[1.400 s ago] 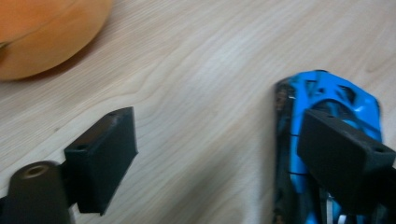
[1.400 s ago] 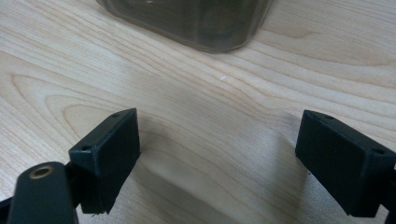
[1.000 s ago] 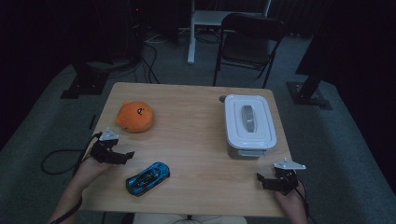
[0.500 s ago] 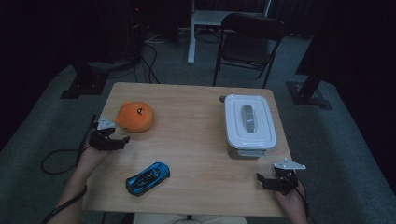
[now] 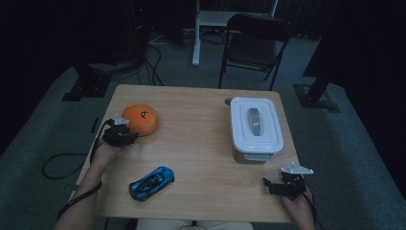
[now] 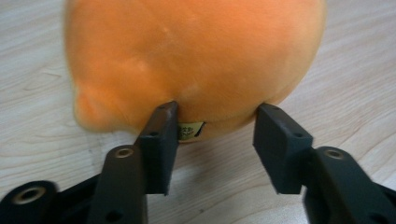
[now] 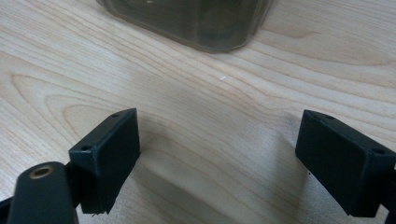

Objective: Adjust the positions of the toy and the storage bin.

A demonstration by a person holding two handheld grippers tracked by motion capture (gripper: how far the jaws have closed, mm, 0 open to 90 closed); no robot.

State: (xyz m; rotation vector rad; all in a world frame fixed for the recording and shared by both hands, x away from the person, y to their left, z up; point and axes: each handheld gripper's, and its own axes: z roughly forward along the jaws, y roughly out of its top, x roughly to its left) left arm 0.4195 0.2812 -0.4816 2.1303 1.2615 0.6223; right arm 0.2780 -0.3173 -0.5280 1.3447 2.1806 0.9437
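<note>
left gripper (image 5: 128,137) has just moved up the left side of the counter (image 5: 201,120) to the orange plush toy (image 5: 140,118), and its jaws have been closing as it went. in the left gripper view they stand partly open with the tips touching or just short of the toy's (image 6: 196,60) near lower edge, one beside its small tag; whether the pads press yet i cannot tell, and the toy rests on the wood, not lifted. so the reach looks done and the pinch under way, probably needing a little more squeeze before any lift, since soft fur gives and can slip.

largest of the other things, the white lidded box (image 5: 256,128) stands at the right side, lid on. next the blue toy car (image 5: 151,182) lies near the front edge, well apart from the plush. right gripper (image 5: 273,184) sits at the front right corner as it did a second ago, jaws wide and empty over bare wood, with the box corner (image 7: 196,23) just ahead.
</note>
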